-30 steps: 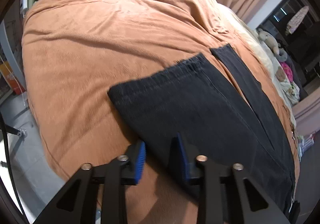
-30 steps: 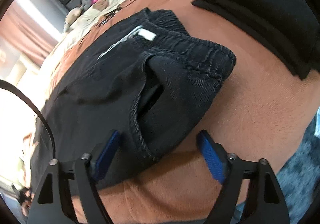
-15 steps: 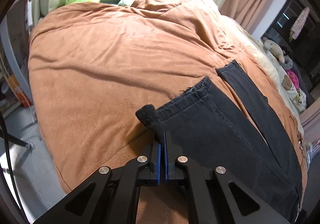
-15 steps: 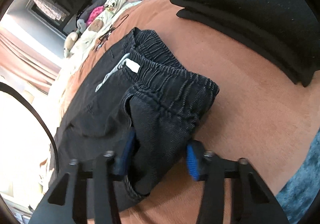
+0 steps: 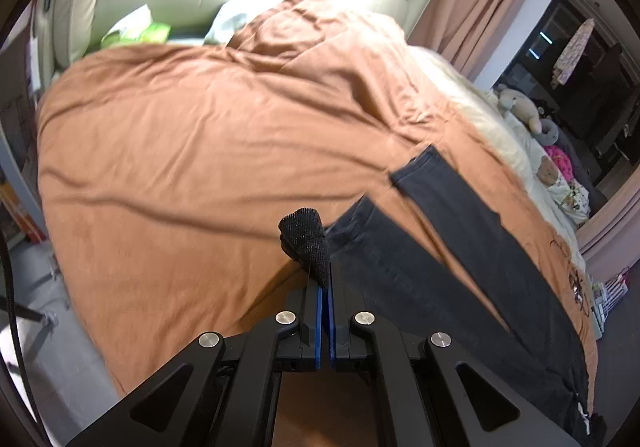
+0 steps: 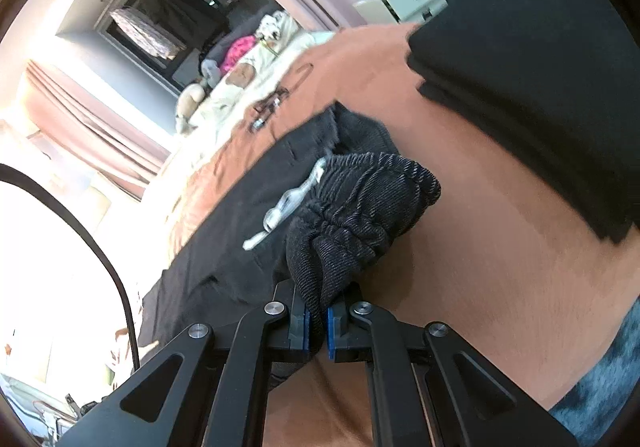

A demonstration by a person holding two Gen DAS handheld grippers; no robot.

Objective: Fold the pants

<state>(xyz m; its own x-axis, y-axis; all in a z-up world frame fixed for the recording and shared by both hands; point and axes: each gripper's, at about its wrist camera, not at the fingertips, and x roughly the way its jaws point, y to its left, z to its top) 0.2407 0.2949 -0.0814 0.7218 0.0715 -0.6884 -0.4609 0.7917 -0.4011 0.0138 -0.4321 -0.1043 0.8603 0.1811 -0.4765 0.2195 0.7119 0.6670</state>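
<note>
Gripping dark pants (image 5: 460, 247) spread long on the brown blanket (image 5: 200, 147), our left gripper (image 5: 325, 299) pinches a bunched hem corner; our right gripper (image 6: 316, 321) clamps the gathered waistband (image 6: 368, 207).

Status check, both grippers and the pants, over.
Left gripper shut on pants hem corner. Right gripper shut on waistband. Folded black stack nearby, apart.

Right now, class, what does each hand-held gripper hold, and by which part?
Both hold the pants: the left hand-held gripper pinches a leg hem corner, the right hand-held gripper the waistband.
</note>
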